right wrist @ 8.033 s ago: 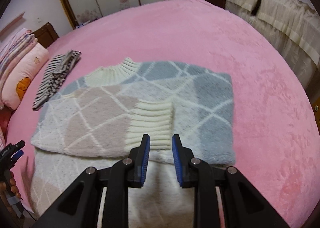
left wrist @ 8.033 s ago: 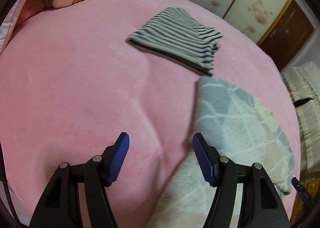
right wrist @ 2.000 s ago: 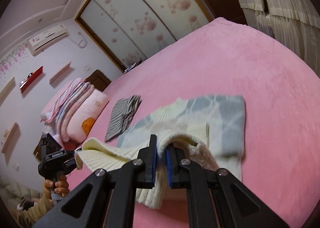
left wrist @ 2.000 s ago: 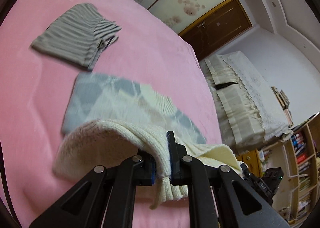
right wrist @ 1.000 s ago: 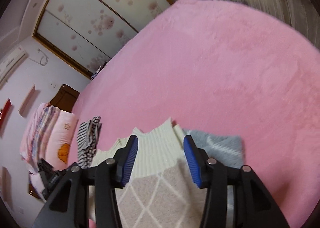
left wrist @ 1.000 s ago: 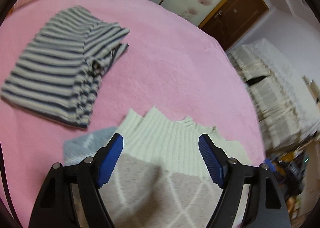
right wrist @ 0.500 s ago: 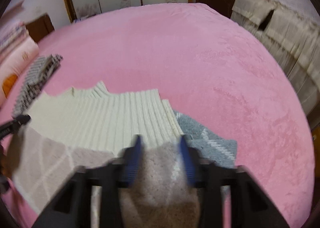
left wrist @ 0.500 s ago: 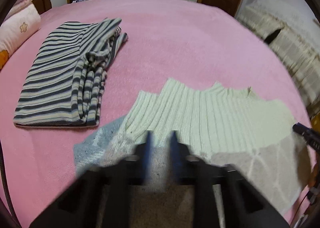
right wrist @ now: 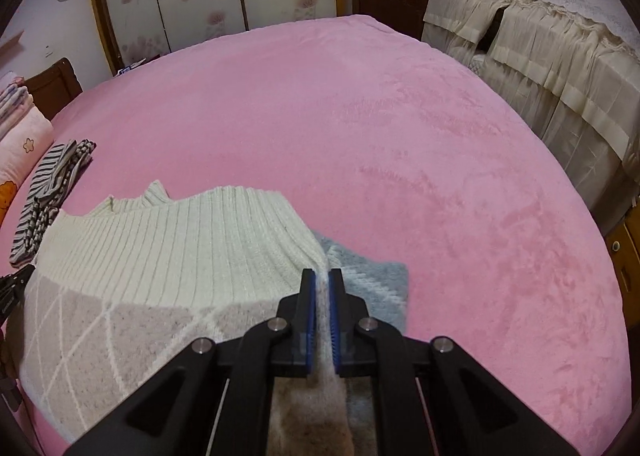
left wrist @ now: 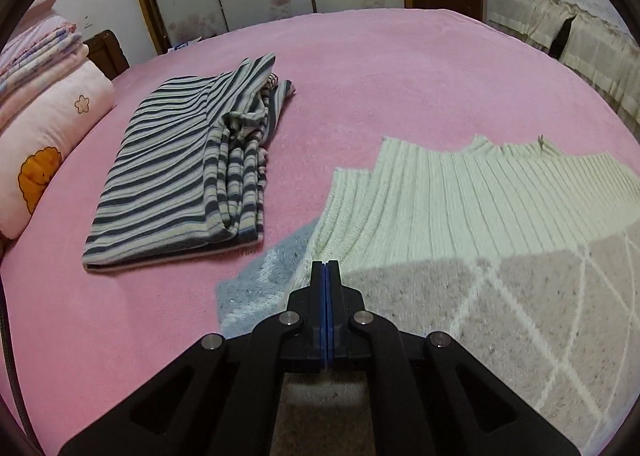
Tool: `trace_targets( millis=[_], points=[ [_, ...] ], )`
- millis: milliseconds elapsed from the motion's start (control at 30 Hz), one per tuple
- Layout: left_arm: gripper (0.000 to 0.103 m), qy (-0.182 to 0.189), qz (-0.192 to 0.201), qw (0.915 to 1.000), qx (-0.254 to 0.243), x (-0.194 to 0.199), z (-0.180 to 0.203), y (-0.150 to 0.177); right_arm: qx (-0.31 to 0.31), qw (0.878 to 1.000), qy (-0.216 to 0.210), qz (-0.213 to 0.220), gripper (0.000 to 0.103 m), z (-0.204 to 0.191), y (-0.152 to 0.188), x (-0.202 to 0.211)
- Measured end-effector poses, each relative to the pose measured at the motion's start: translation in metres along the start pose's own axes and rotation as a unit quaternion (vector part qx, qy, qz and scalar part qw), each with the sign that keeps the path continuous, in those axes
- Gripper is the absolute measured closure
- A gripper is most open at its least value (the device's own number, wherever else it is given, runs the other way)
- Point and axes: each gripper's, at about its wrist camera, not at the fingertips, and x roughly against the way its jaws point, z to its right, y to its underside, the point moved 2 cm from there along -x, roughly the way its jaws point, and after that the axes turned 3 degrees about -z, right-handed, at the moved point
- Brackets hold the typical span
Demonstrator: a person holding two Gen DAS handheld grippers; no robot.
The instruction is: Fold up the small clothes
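Pink bed [right wrist: 360, 128] | left gripper [left wrist: 325, 268] low, blades together | right gripper [right wrist: 322, 280] level, clamping sweater [right wrist: 180, 240] edge

Sweater [left wrist: 460, 216]: knit, folded over on the pink bed — cream ribbed hem band [right wrist: 176, 240] on top at the far edge, beige panel with white diamond lines nearer the cameras.
Lower layer: grey-blue fuzzy knit with white lines [left wrist: 264, 276], peeking out from under the left and right edges [right wrist: 372, 280].
Ribbed edge: uneven, with stepped corners.
Striped garment [left wrist: 188, 176]: grey-and-cream stripes, folded flat, bunched along its right side — apart from the sweater, to its left.
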Motion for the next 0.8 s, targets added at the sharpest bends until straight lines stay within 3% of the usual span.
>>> trace_targets(
  millis=[100,167,267,367,500,567,633,800],
  points=[
    [0.103,0.006,-0.003,0.9999,0.012,-0.001,0.000,-0.001,0.006,1.000,0.007,-0.013,0.095,-0.005,0.004,-0.014],
    [0.103,0.029,-0.008,0.9993,0.024,0.001,-0.003,-0.004,0.000,1.000,0.001,-0.017,0.093,-0.007,0.004,-0.015],
    [0.099,0.110,-0.008,0.9924,0.055,0.013,-0.016,-0.013,-0.023,0.999,-0.040,-0.021,0.090,-0.005,0.000,-0.006],
    [0.099,0.152,0.003,0.9874,0.044,0.023,-0.020,-0.024,-0.036,0.997,-0.072,-0.017,0.090,-0.002,-0.001,0.005],
    [0.097,0.163,-0.019,0.9864,-0.010,0.018,-0.011,-0.032,-0.044,0.995,-0.089,-0.016,0.090,0.003,0.004,0.010],
    [0.088,0.169,-0.039,0.9847,-0.022,0.011,-0.005,-0.033,-0.045,0.995,-0.087,-0.016,0.089,0.007,0.006,0.010],
    [0.071,0.156,-0.050,0.9859,-0.034,0.003,0.003,-0.034,-0.051,0.995,-0.085,-0.019,0.083,0.011,0.009,0.009],
    [0.052,0.121,-0.060,0.9895,-0.051,-0.013,0.013,-0.037,-0.057,0.994,-0.087,-0.021,0.081,0.019,0.011,0.008]
  ],
)
